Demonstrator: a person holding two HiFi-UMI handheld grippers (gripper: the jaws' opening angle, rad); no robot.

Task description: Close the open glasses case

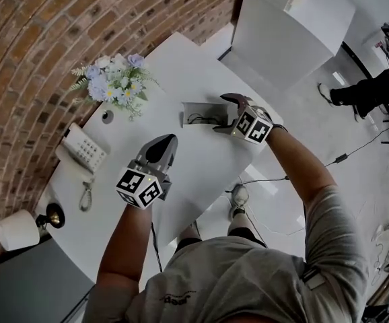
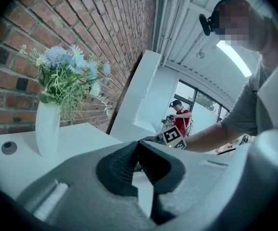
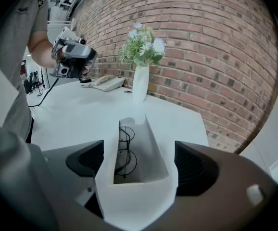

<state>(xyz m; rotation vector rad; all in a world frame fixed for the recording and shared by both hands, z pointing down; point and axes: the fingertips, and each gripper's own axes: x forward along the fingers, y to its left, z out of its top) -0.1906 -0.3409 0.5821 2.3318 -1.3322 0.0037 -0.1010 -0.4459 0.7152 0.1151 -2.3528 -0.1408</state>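
The white glasses case point(image 1: 198, 113) lies open on the white table point(image 1: 181, 66), with thin wire-framed glasses point(image 3: 124, 150) inside. My right gripper point(image 1: 223, 114) is at the case's right end. In the right gripper view its jaws stand wide open on either side of the case point(image 3: 151, 143), and my right gripper point(image 3: 139, 163) has the case's near flap between its dark pads point(image 3: 87, 159). My left gripper point(image 1: 166, 145) hovers over the table nearer to me, left of the case and apart from it. In the left gripper view the pads of my left gripper point(image 2: 139, 150) meet at the tip with nothing in them.
A white vase of pale flowers point(image 1: 117, 79) stands near the brick wall behind the case. A white telephone point(image 1: 83, 150) and a small lamp point(image 1: 19, 229) sit at the table's left end. A person in red point(image 2: 180, 117) stands far off. The table's edge runs just beyond my right gripper.
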